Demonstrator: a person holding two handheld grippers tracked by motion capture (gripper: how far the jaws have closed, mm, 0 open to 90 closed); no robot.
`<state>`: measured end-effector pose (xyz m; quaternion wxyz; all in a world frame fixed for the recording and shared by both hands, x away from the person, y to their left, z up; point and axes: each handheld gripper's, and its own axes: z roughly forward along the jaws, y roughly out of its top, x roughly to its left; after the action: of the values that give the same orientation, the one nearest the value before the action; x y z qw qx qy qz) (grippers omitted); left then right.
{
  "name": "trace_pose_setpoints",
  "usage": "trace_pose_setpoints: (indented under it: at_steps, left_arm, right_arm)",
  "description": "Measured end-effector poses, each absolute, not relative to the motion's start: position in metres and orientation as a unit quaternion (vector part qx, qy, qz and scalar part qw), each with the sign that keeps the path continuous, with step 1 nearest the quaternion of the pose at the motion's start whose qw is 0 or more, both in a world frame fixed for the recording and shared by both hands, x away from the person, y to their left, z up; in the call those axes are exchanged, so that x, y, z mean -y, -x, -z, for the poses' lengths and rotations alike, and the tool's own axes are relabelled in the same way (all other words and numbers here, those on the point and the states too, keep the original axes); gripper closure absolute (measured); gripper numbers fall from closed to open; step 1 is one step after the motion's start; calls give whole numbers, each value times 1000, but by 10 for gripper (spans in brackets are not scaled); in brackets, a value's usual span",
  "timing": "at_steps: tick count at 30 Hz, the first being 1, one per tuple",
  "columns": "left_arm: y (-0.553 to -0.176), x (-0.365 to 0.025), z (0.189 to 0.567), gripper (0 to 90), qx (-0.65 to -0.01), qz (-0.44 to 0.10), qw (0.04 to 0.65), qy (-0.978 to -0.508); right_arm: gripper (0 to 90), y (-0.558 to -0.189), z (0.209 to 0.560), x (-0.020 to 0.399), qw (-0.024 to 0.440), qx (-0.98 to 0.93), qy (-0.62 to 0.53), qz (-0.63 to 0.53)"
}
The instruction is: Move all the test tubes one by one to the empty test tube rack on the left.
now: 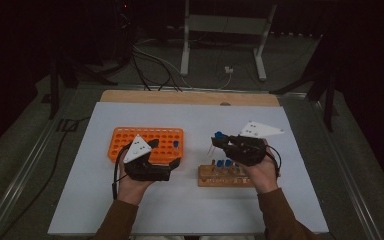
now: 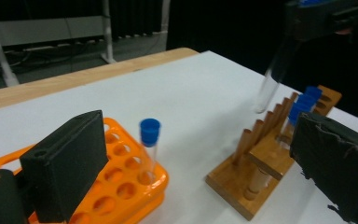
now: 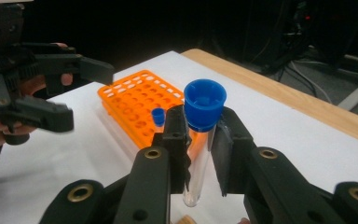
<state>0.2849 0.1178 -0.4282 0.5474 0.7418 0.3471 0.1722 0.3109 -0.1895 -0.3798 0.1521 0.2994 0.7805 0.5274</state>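
Your right tongs [image 3: 199,140] are closed on a clear tube [image 3: 196,172] with a blue cap [image 3: 205,103]; the two black pads press the glass just below the cap, and the tube's rounded lower end hangs free beneath them. In the high view the right tongs [image 1: 219,141] sit above the tabletop [image 1: 190,210], over the far left end of the wooden rack [image 1: 224,176], with the capped end of the held tube [image 1: 219,135] visible at the tips. In the left gripper view the same tube [image 2: 270,84] hangs tilted, its lower end clear of the wooden rack [image 2: 256,168] and not touching it. The wooden rack lies on the white tabletop in front of your right hand [image 1: 262,172] and carries several more blue-capped tubes [image 1: 225,164] standing side by side. Your left tongs [image 1: 167,152] stand wide open with nothing between them; in the left gripper view the two black pads [image 2: 70,163] are well apart and frame the scene. They hover at the near right corner of the orange rack [image 1: 147,142], which lies on the tabletop to the left of the wooden rack and apart from it. One blue-capped tube [image 2: 149,149] stands upright in a hole near the right end of the orange rack [image 2: 121,186]; the other holes you can see are open. In the right gripper view the orange rack [image 3: 140,107] lies beyond the held tube, with your left tongs [image 3: 74,93] just beside it.
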Motion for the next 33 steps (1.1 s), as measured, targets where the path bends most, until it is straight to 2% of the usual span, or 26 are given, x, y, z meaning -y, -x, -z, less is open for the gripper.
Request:
trace_pose_setpoints:
  at_steps: [6,7,10,11,12,13,15,17,20,27,33]
  left_arm:
    - [-281,-109,428,112,-329,-178,546,-749]
    - [-280,-108,428,173,-323,-180,547,-751]
    - [-278,-103,427,239,-311,-183,546,-756]
    - [-278,-101,427,312,-306,-183,547,-757]
    - [-277,-100,427,312,-303,-182,547,-759]
    - [-277,-99,427,388,-298,-180,548,-760]
    - [-276,-97,428,417,-294,-180,548,-762]
    - [-276,-96,428,515,-289,-180,549,-763]
    - [-276,-94,428,586,-283,-175,552,-764]
    - [-279,-93,432,675,-283,-162,550,-769]
    - [-279,-94,433,713,-282,-152,558,-765]
  right_arm:
    - [769,-311,384,172,140,-788,-289,-525]
    - [769,-311,384,169,138,-789,-287,-525]
    - [769,-311,386,161,132,-793,-283,-523]
    - [769,-311,387,155,128,-795,-279,-523]
    - [769,-311,387,155,128,-795,-279,-523]
    - [769,-310,388,149,124,-797,-275,-523]
    - [769,-310,389,146,122,-798,-274,-523]
    - [769,-308,389,138,117,-801,-266,-524]
    - [768,-305,390,130,113,-804,-258,-524]
    - [768,-303,390,122,107,-805,-248,-528]
    - [769,-302,391,119,103,-806,-244,-530]
